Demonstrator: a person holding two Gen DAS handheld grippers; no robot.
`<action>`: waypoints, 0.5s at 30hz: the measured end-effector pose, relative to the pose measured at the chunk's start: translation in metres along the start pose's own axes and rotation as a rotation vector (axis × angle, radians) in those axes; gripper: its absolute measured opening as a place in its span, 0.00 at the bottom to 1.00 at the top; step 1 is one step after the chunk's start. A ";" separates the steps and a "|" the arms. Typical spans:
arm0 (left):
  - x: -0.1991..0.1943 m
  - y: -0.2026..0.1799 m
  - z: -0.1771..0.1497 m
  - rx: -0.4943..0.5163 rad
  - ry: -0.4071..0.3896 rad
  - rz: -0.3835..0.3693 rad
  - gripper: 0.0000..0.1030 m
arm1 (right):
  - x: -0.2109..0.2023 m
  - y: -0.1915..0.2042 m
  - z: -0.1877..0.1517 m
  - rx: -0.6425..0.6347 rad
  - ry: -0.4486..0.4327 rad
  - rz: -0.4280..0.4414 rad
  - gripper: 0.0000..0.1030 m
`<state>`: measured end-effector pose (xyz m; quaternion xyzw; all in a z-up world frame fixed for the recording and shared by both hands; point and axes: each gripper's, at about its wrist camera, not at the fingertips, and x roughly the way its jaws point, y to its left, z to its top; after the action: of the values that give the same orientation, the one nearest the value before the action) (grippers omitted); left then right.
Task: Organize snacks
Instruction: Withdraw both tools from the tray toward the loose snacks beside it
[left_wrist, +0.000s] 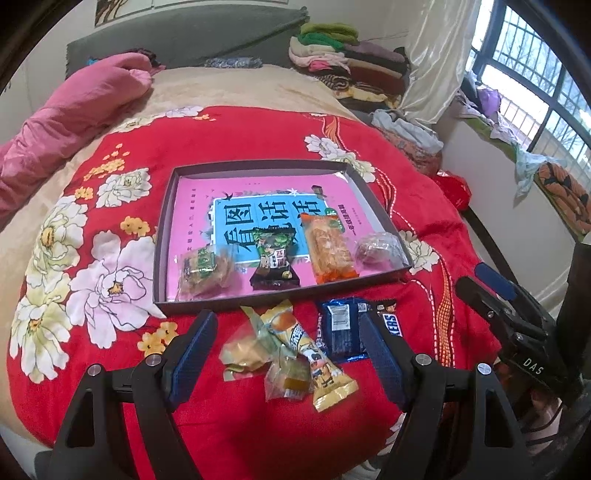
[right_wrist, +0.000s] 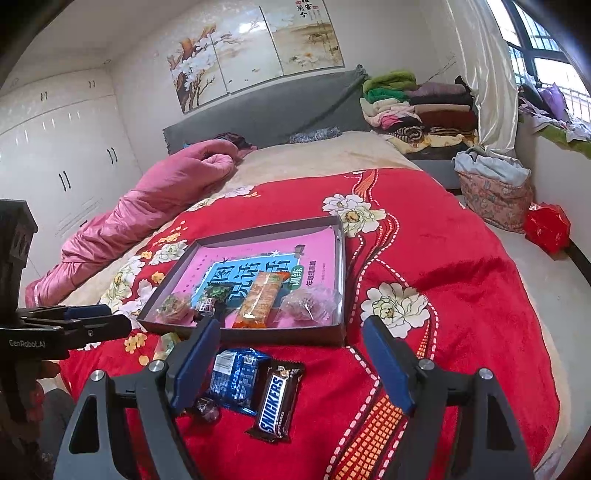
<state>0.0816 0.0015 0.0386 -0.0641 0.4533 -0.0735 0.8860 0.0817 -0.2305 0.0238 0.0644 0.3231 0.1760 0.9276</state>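
Snacks, loose: we see a yellow wrapped bar (left_wrist: 314, 354), two small clear-wrapped sweets (left_wrist: 243, 350) and a blue packet (left_wrist: 341, 326) lying on the red floral blanket (left_wrist: 258, 435) between and just ahead of the left fingers; a Snickers bar (right_wrist: 275, 404) lies beside the blue packet, between the right fingers and nearer the left one of the pair.
Snacks, sorted: we count four in the shallow dark box (left_wrist: 164, 236), in a row along its near wall: a clear pack with green label (left_wrist: 203, 271), a dark green-and-black pack (left_wrist: 275, 260), an orange bar (left_wrist: 330, 249) and a round clear-wrapped piece (left_wrist: 378, 249).
Box: well ahead of both pairs of fingers, on the bed; its floor carries a pink and blue printed sheet.
Left gripper (left_wrist: 291, 350): fingers spread wide, nothing pressed between the pads; we see them straddle the loose sweets from above.
Right gripper (right_wrist: 291, 365): fingers apart, pads clear of the Snickers bar and the blue packet; we see no grip.
Small dark wrapped sweet (right_wrist: 207, 408): just beside the inner face of the right gripper's left finger; contact we cannot tell.
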 end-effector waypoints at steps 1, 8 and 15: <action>-0.001 0.000 -0.001 0.001 -0.001 0.002 0.78 | -0.002 0.000 0.000 0.001 -0.001 0.000 0.77; -0.004 0.007 -0.014 0.009 0.022 0.014 0.78 | -0.007 -0.006 -0.001 0.029 0.002 -0.006 0.77; 0.004 0.017 -0.030 0.000 0.063 0.019 0.78 | -0.004 -0.005 -0.004 0.027 0.031 -0.017 0.78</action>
<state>0.0605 0.0158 0.0152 -0.0575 0.4817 -0.0669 0.8719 0.0774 -0.2370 0.0214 0.0714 0.3402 0.1646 0.9231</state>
